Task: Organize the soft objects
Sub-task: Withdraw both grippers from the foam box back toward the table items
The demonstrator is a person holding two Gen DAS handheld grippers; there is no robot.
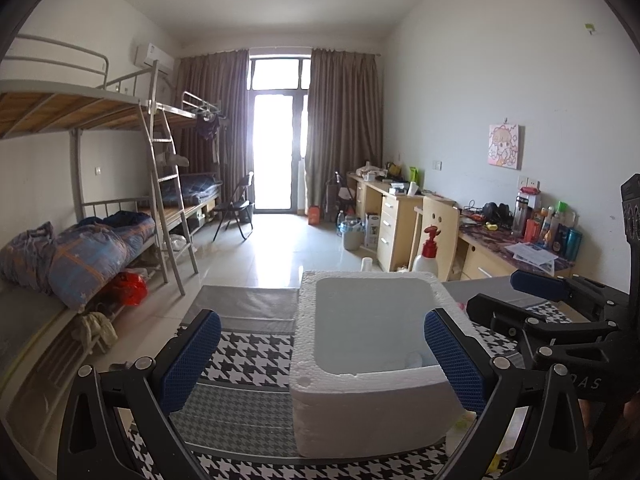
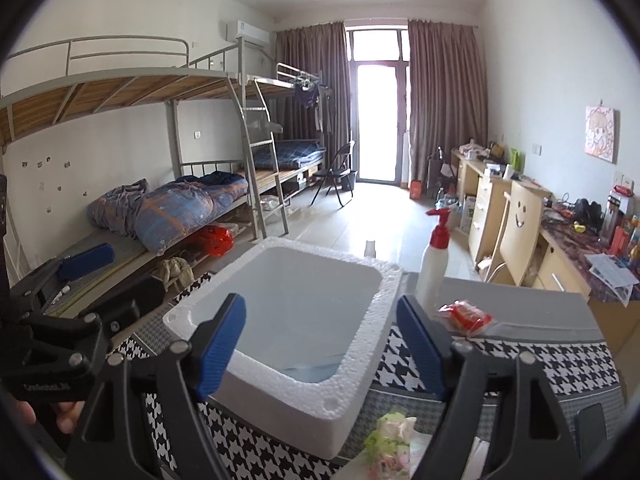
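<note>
A white foam box (image 1: 360, 404) (image 2: 280, 372) stands on the houndstooth tablecloth (image 1: 248, 360) (image 2: 540, 360). A pale blue soft item (image 1: 416, 358) (image 2: 316, 372) lies in its near corner. My left gripper (image 1: 320, 360) is open, its blue pads (image 1: 192, 360) either side of the box's near end, nothing held; in the right wrist view it (image 2: 108, 280) hangs left of the box. My right gripper (image 2: 320, 346) is open over the box's near rim with nothing between its pads, and appears again (image 1: 516, 298) right of the box. A floral soft bundle (image 2: 392, 440) lies below the right gripper.
A white spray bottle with a red top (image 2: 434, 260) (image 1: 428, 256) stands behind the box. A red packet (image 2: 466, 316) lies right of it on the cloth. Bunk beds with bedding (image 2: 180, 208) line the left wall, desks and a chair (image 2: 520, 232) the right.
</note>
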